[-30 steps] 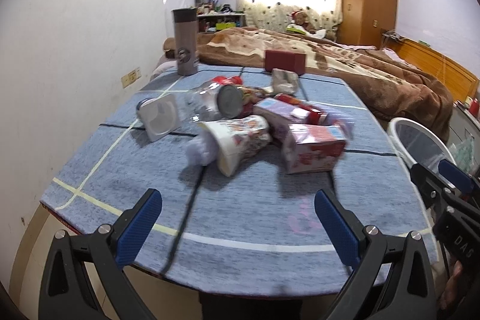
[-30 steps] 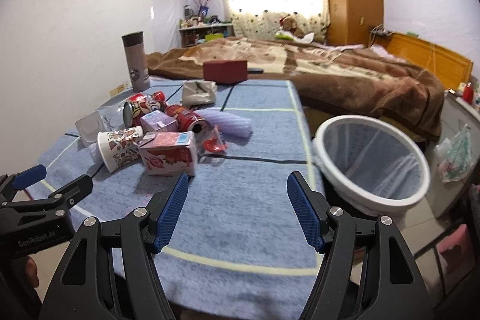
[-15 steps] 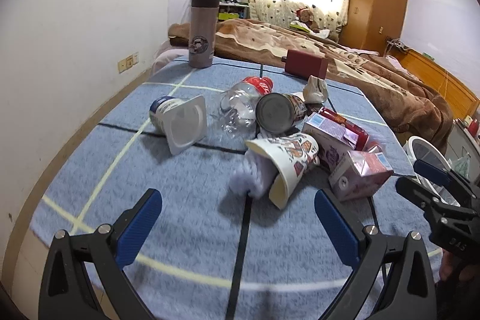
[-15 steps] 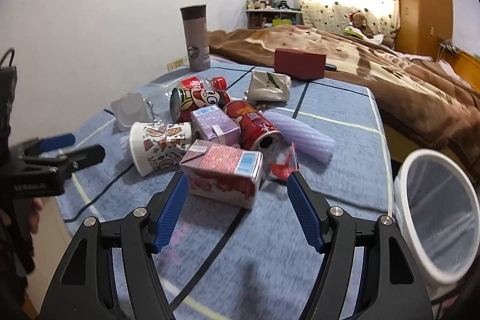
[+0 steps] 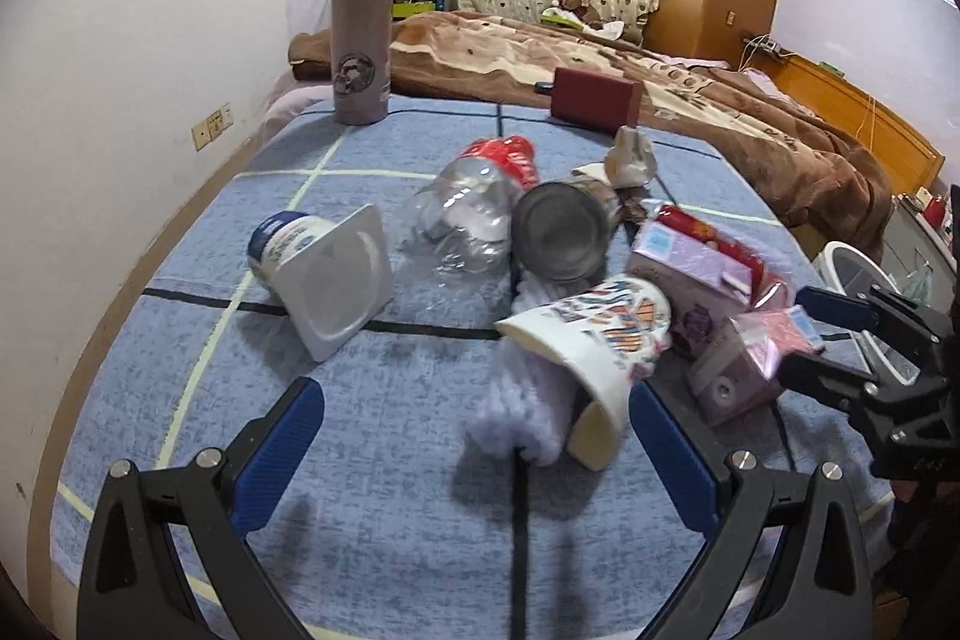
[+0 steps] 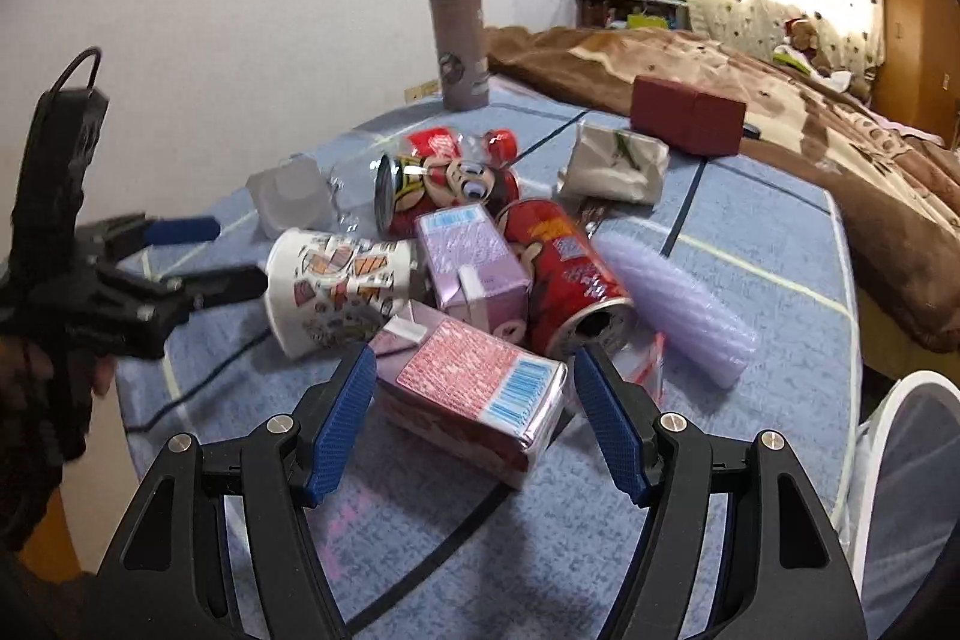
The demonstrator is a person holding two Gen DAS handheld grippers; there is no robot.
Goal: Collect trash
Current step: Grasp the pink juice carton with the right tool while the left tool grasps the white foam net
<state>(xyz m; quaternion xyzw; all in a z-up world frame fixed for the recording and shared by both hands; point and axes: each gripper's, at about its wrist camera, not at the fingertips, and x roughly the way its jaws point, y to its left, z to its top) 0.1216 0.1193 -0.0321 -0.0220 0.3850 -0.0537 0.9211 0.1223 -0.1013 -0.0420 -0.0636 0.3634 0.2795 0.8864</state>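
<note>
1. Left hand-held gripper (image 5: 474, 448): fingers wide apart, nothing between the pads, low over the near part of the surface (image 5: 372, 520), just short of the trash pile.
2. Right hand-held gripper (image 6: 474, 418): fingers apart, one on each side of the pink carton (image 6: 474, 388). Whether the pads touch it — can't tell.
3. Pink carton lies on its side at the near edge of the pile, barcode facing up.
4. Paper cup (image 5: 594, 340) on its side, mouth toward the left gripper, w/ a crumpled pale purple wrapper (image 5: 522, 400) spilling out near it.
5. Behind the cup: purple carton (image 6: 474, 262), red can (image 6: 564, 274) w/ open end facing near, cartoon can (image 6: 444, 187), crushed clear bottle (image 5: 468, 214) w/ red label.
6. Yogurt tub (image 5: 324, 268) tipped over, left of the pile, apart from it.
7. Crumpled paper bag (image 6: 612, 166) at far side of pile; dark red box (image 6: 684, 115) and upright grey tumbler (image 5: 360, 40) farther back.
8. White mesh bin (image 6: 900, 460) at right, off the surface edge.
9. Bed w/ brown blanket (image 5: 690, 100) beyond the surface.
</note>
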